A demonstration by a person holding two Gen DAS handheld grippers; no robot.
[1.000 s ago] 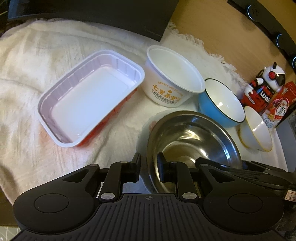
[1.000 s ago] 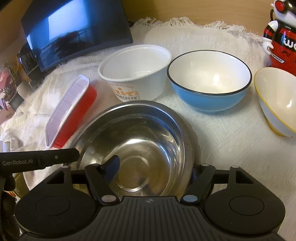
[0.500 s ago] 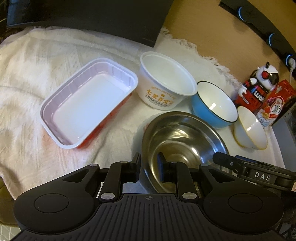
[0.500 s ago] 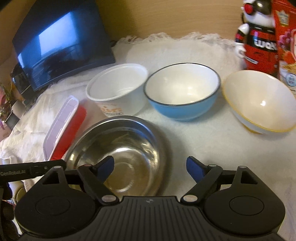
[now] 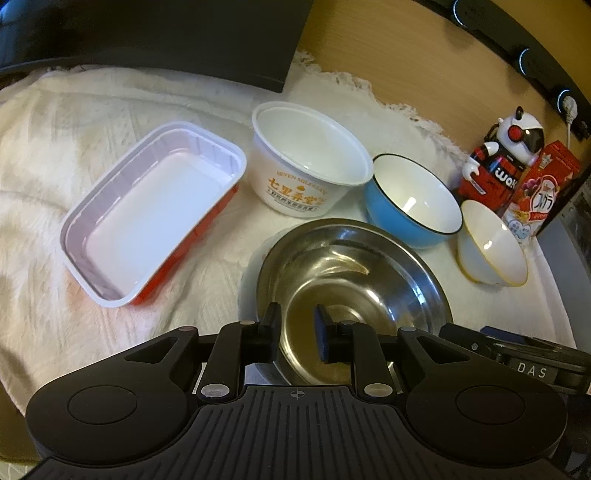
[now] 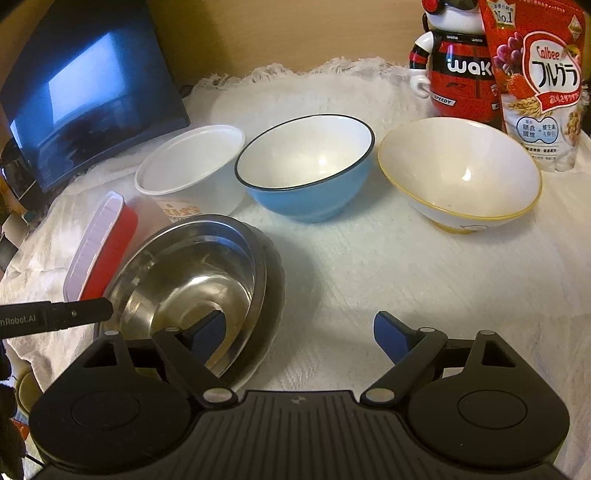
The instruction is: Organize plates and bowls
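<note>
A steel bowl (image 5: 351,273) (image 6: 199,280) sits on a white cloth, nearest me. My left gripper (image 5: 297,330) straddles its near-left rim with a narrow gap, one finger outside and one inside; whether it pinches the rim is unclear. My right gripper (image 6: 299,332) is open and empty, its left finger over the steel bowl's right edge. Behind stand a white paper bowl (image 5: 306,173) (image 6: 192,166), a blue bowl (image 5: 413,201) (image 6: 306,166) and a yellow-rimmed white bowl (image 5: 491,247) (image 6: 458,173). A red tray with a white inside (image 5: 151,214) (image 6: 99,243) lies to the left.
A dark monitor (image 6: 85,107) (image 5: 155,33) stands at the back left. A red and white robot figure (image 6: 454,70) (image 5: 502,162) and a cereal bag (image 6: 539,77) stand at the back right. The cloth (image 6: 369,266) covers the table.
My right gripper has drawn back and to the right off the steel bowl, with its jaws wide. My left gripper's jaws have parted slightly at the bowl's rim.
</note>
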